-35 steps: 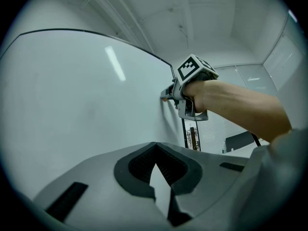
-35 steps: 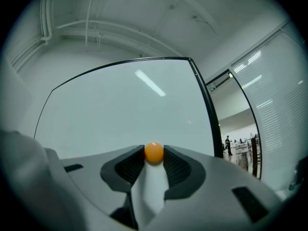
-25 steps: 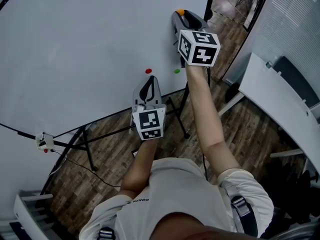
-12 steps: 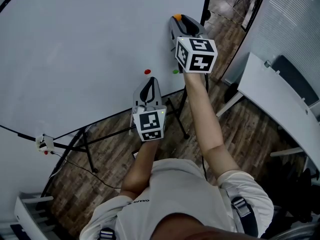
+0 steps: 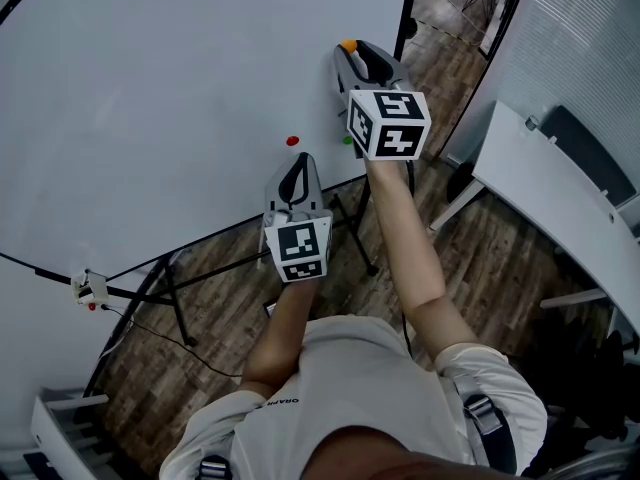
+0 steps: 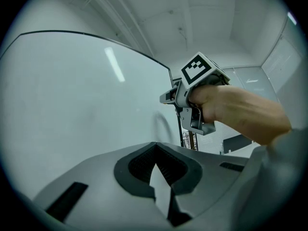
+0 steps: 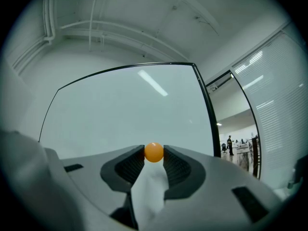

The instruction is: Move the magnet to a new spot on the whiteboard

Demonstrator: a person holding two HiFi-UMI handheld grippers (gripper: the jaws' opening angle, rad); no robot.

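Note:
A small orange magnet [image 7: 154,152] sits pinched between the tips of my right gripper [image 7: 154,154], in front of the whiteboard [image 7: 120,114]. In the head view the same orange magnet [image 5: 348,44] shows at the tip of the right gripper [image 5: 352,56], near the right edge of the whiteboard [image 5: 150,88]. A red magnet [image 5: 292,141] sticks to the board lower down. A green magnet [image 5: 347,140] peeks out beside the right gripper's marker cube. My left gripper [image 5: 295,176] hangs lower, just off the board, shut with nothing in it [image 6: 155,146].
The board's black stand legs [image 5: 170,298] spread over the wooden floor below. A white desk [image 5: 560,198] stands to the right. A small red-and-white clip [image 5: 90,286] hangs at the board's lower left edge. A dark doorway frame [image 5: 408,8] runs beside the board.
My right gripper has drifted a little left and up the board with the orange magnet; its cube now half covers the green magnet. The left gripper has stayed put.

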